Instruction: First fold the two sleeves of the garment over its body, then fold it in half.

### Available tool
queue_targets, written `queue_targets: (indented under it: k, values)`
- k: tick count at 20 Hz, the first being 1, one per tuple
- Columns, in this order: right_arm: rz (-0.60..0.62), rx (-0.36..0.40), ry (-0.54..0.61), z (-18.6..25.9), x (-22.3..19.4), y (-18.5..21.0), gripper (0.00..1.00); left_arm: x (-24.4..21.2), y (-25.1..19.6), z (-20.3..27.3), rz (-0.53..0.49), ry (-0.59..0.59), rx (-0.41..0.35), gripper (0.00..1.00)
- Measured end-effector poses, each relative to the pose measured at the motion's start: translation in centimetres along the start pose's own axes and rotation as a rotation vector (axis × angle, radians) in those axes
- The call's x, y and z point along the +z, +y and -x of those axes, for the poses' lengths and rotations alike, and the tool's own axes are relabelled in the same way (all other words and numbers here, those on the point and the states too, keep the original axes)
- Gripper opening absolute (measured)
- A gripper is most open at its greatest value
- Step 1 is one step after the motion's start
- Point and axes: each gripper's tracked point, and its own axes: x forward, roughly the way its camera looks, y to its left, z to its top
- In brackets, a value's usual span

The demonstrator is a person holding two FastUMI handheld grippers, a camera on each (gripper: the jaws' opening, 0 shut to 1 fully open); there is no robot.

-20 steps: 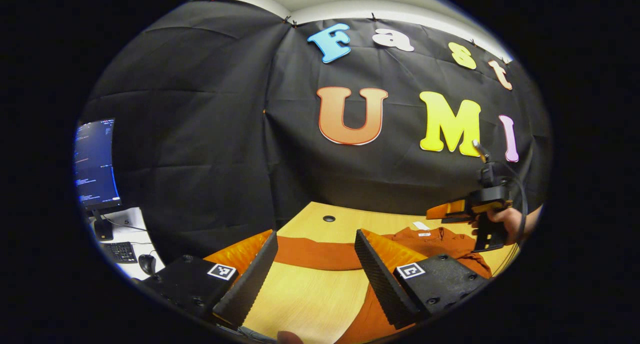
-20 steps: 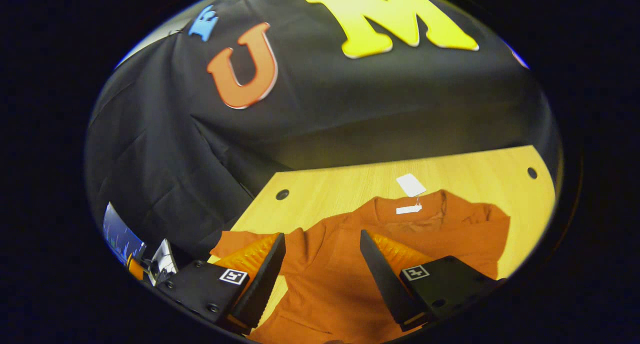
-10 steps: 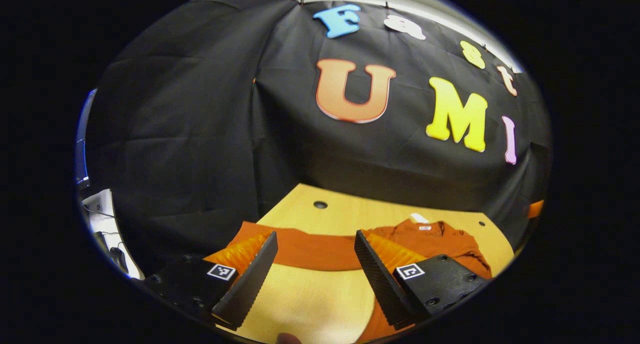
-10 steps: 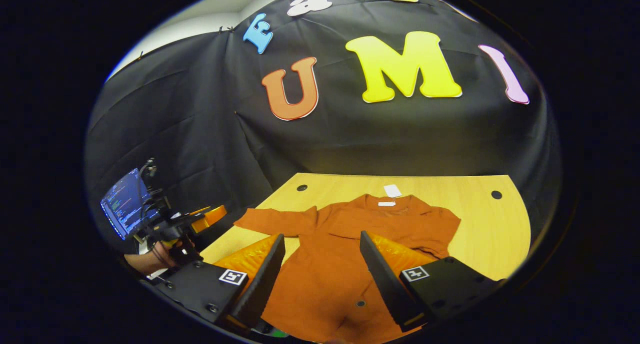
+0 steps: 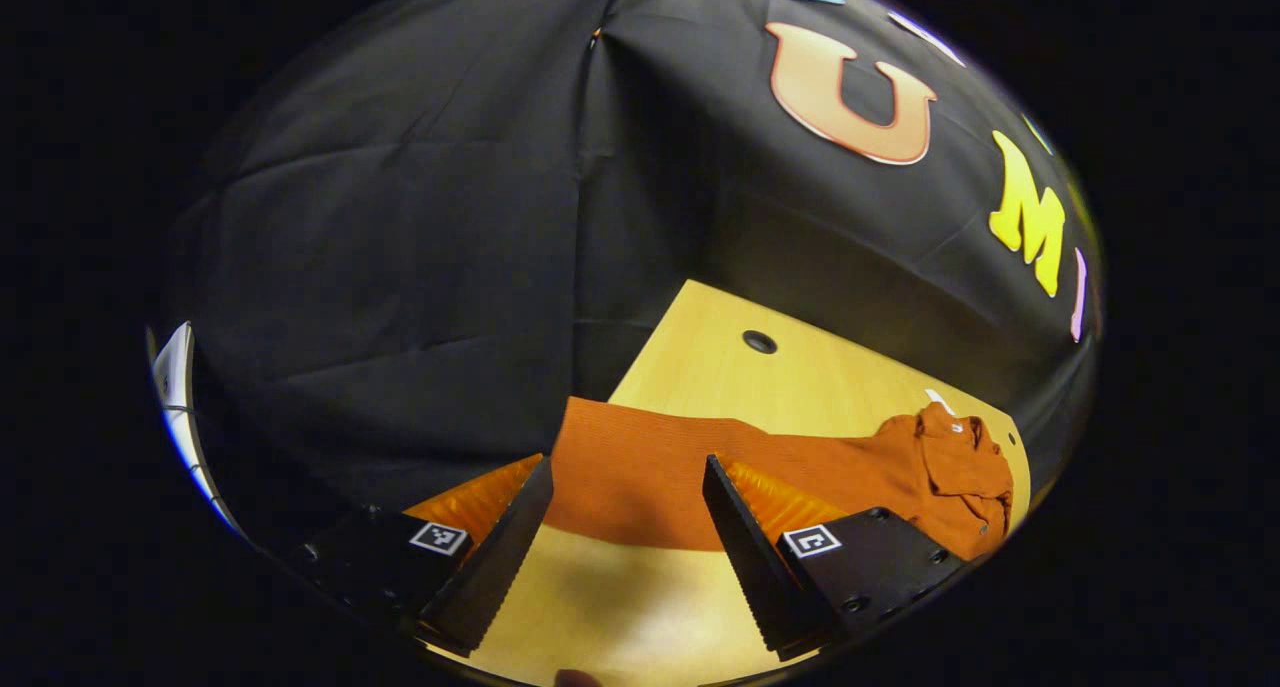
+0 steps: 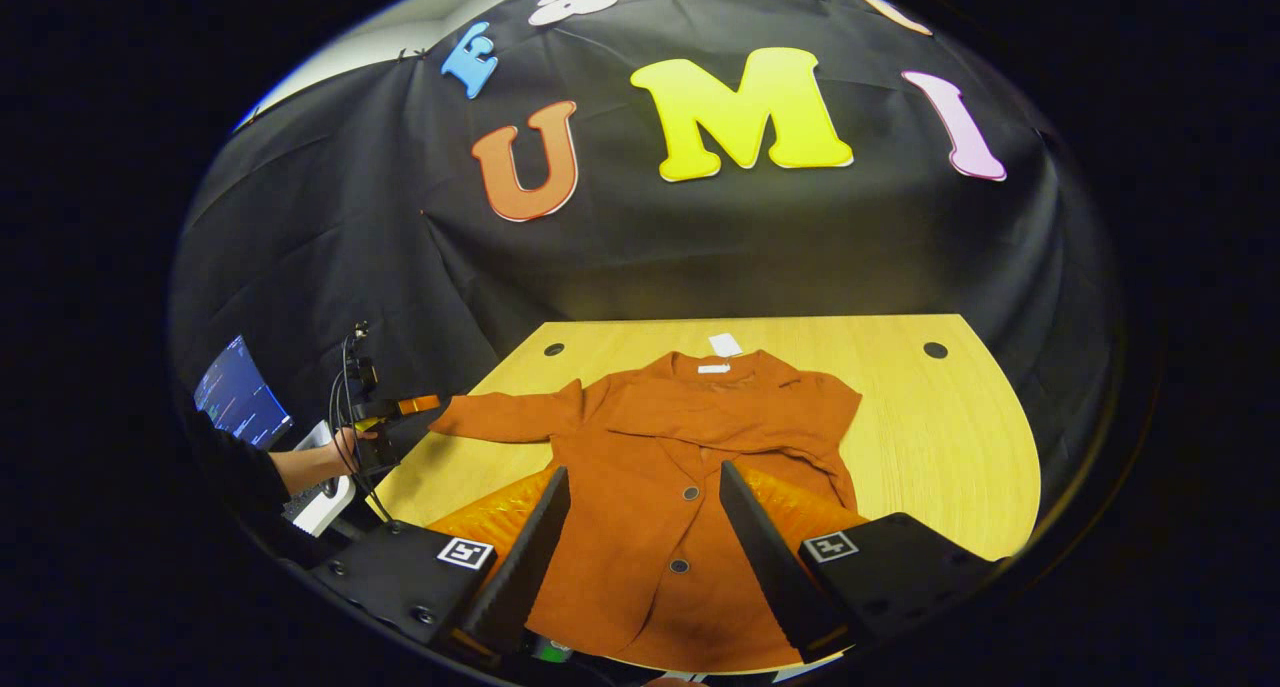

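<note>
Orange garment (image 6: 690,447) lies flat on wooden table (image 6: 960,447); my left gripper (image 5: 625,527), fingers apart, nears the outstretched sleeve (image 5: 640,467); right gripper (image 6: 645,537) open above the body; next, pinch the cuff

A recording booth: black cloth wall (image 6: 700,257) behind a wooden table (image 6: 930,437), monitor (image 6: 237,394) alongside.
</note>
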Motion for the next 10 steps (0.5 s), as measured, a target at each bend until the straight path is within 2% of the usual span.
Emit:
queue_targets:
  k: [6, 10]
  values:
    - [-0.034, -0.055, 0.030, 0.3, -0.2, -1.9, 0.96, -1.6, 3.0, -5.3, 0.061, 0.150, -0.057, 0.98]
    - [-0.063, -0.077, 0.032, 0.6, 0.2, -2.1, 0.96, -2.4, 3.6, -7.5, 0.170, 0.225, -0.093, 0.98]
